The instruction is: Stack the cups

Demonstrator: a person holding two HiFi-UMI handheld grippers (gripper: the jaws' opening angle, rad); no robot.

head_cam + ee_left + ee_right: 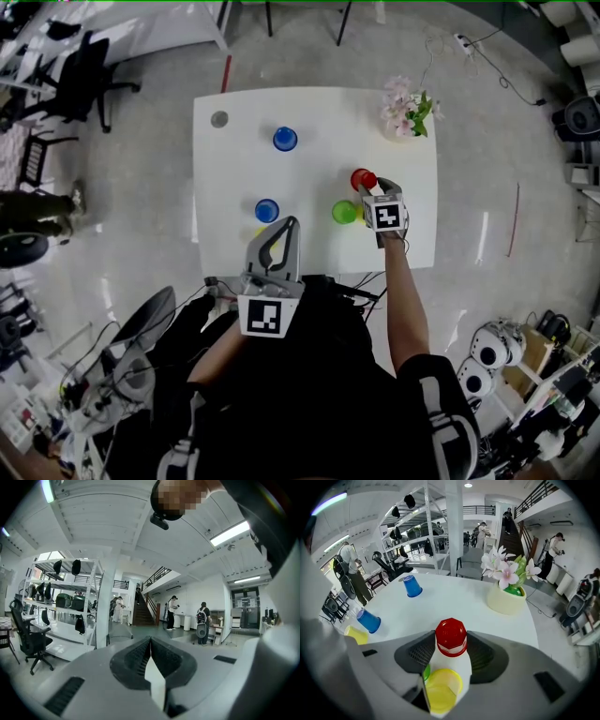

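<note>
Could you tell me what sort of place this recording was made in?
Probably an open-plan lab or workshop hall: tall metal shelving loaded with bags and gear, an office chair at a desk, and a staircase leading to a railed upper level.

Finishes: table (234,159) top is smooth white with a satin sheen; floor (487,234) is polished and glossy, mirroring the lights. The red cup (451,637), the yellow cup (440,691) at its six o'clock and the blue cup (412,586) at eleven are smooth shiny plastic. Left gripper (150,641) and right gripper (370,192) shells are matt grey plastic; pads (417,654) are black, ribbed, rubbery-looking. The vase (508,603) at two o'clock is smooth cream, low gloss.
</note>
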